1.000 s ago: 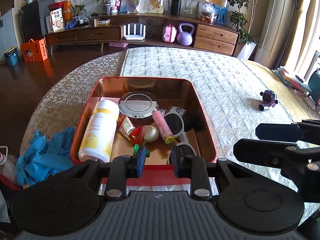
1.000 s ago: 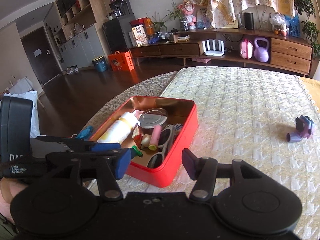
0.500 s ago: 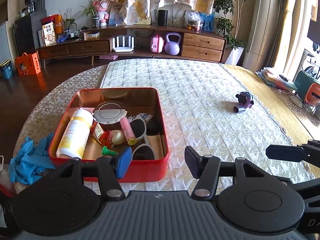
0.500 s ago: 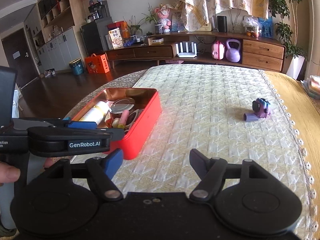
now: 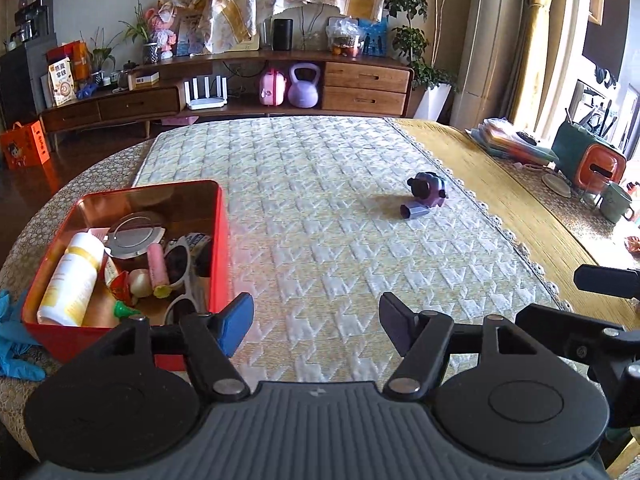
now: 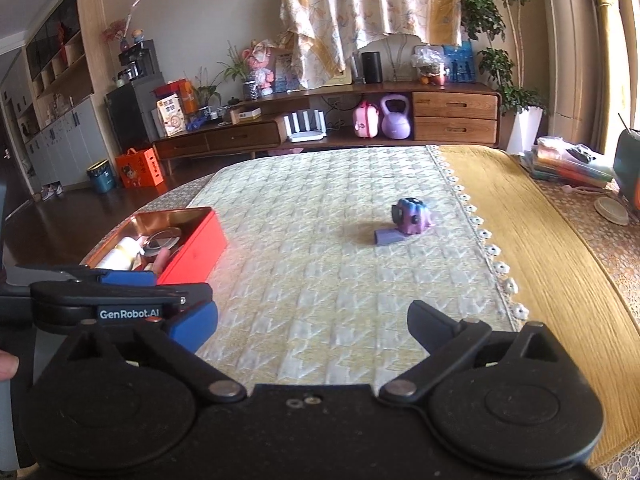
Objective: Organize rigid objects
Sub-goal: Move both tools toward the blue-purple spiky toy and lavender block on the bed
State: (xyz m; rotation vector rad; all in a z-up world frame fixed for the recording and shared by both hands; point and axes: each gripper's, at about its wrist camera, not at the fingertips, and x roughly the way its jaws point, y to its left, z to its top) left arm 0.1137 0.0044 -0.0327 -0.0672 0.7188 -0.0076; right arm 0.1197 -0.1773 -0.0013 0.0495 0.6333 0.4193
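A red tin box sits at the left of the quilted mat; it also shows in the right wrist view. It holds a white bottle, a round metal lid, white sunglasses, a pink tube and small bits. A purple toy lies alone on the mat to the right, also in the right wrist view. My left gripper is open and empty, near the box's front right corner. My right gripper is open and empty, well short of the toy.
Blue gloves lie left of the box. A yellow runner borders the mat on the right, with books, a teal and orange container and a mug beyond. A wooden sideboard stands behind.
The left gripper opened wide and swung right, away from over the box. The right gripper also swung right, so the purple toy now sits nearer its centre.
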